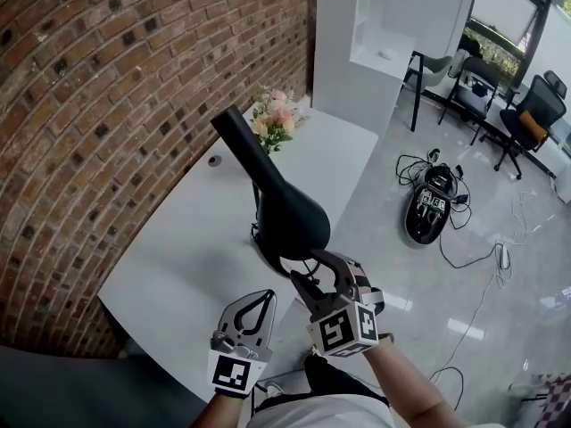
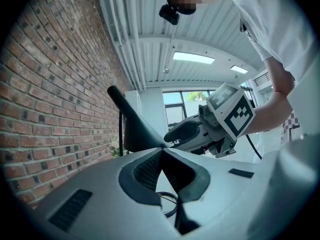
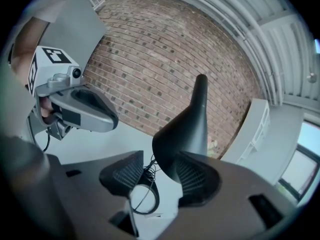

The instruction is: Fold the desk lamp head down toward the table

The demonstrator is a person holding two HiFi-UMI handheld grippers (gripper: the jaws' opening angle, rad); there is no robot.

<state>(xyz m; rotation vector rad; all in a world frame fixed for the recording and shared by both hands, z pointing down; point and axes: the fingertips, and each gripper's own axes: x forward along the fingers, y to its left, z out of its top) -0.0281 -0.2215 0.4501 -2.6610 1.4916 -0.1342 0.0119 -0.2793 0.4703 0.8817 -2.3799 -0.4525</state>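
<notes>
Right gripper (image 3: 159,170): fingers spread wide, gripping nothing; the lower rim of the lamp head (image 3: 182,136) dips into the gap and lies against the 3 o'clock finger (image 3: 199,178), while the 9 o'clock finger stands clear of it. Left gripper (image 2: 161,153): fingers brought together tip to tip, nothing between them. In the head view it (image 1: 260,301) sits at 7 o'clock of the right gripper (image 1: 318,272), apart from the lamp. Lamp head (image 1: 287,214): black cone, tilted, wide mouth low by the right gripper, narrow end raised toward 11 o'clock; over the near part of the tabletop (image 1: 178,257). Cable (image 3: 145,194): black, looped on the tabletop beneath the lamp head. Flowers (image 1: 274,119): pink, at 12 o'clock of the lamp, at the far end of the tabletop. Wall (image 1: 107,87): brick, along the tabletop's 9 o'clock edge.
</notes>
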